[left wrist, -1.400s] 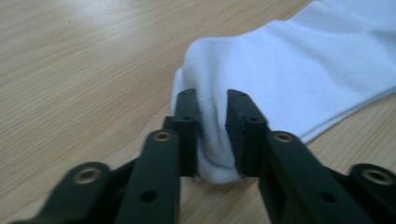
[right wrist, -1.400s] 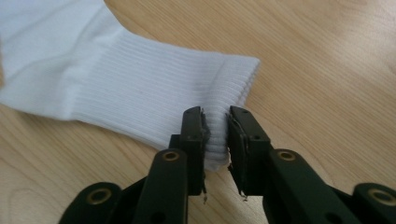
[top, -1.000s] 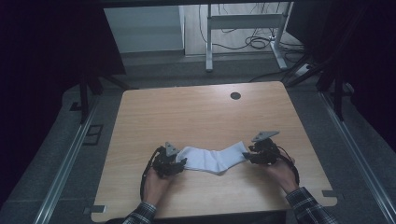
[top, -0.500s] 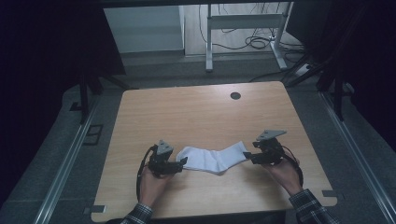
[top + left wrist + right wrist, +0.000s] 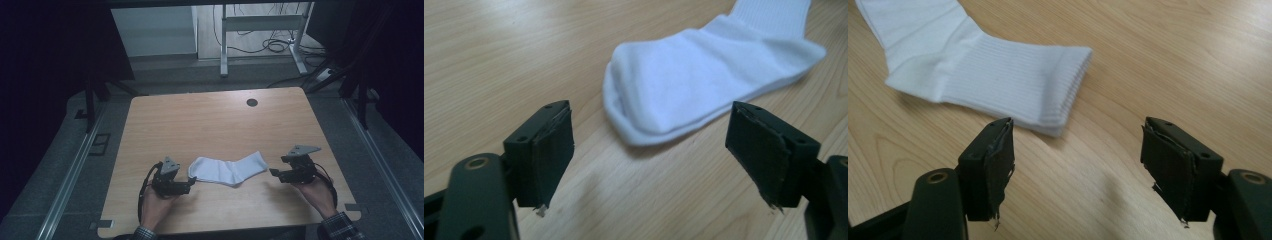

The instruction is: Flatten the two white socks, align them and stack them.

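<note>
A white sock [image 5: 227,170] lies flat on the wooden table [image 5: 210,120], toe end to the left and ribbed cuff to the right. My left gripper [image 5: 192,181] sits just off the toe end, open and apart from the cloth. In the left gripper view the sock's toe [image 5: 704,80] lies ahead of the left gripper [image 5: 654,150], with bare wood between the jaws. My right gripper [image 5: 272,172] stands a little right of the cuff, open. The cuff [image 5: 998,75] lies ahead and left of the right gripper [image 5: 1078,165]. Both pairs of jaws have just been opening, with nothing between them.
A dark round cable hole [image 5: 252,102] sits near the table's far edge. Beyond the table stand a metal desk frame [image 5: 260,30] and loose cables [image 5: 275,45] on the floor. Aluminium rails [image 5: 75,170] run along both sides.
Both grippers have opened and drawn outward, away from the sock's two ends. The sock stays lying on the table.
</note>
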The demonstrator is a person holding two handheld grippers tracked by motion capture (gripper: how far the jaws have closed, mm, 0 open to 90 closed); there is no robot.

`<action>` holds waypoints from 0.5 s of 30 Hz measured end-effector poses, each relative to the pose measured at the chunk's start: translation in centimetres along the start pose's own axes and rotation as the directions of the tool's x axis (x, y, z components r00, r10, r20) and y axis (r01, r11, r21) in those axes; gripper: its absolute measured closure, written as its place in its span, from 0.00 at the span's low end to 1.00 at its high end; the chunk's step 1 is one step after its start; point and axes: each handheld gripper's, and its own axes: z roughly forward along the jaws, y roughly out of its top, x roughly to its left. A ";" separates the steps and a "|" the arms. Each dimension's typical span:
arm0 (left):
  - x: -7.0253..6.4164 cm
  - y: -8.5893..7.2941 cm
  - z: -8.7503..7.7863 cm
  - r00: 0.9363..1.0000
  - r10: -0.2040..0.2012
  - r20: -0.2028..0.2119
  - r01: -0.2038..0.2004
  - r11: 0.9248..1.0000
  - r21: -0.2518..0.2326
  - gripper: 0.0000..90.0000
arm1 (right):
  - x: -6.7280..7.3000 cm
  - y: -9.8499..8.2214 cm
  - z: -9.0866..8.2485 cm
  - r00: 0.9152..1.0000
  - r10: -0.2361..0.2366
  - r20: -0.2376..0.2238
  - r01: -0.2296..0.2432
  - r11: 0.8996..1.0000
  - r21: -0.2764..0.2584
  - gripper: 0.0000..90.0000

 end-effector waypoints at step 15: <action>1.0 -2.9 -0.2 0.999 0.042 0.007 -0.043 0.996 0.077 0.13 | -1.6 -2.5 0.7 1.000 -0.007 0.019 0.006 0.998 0.063 0.25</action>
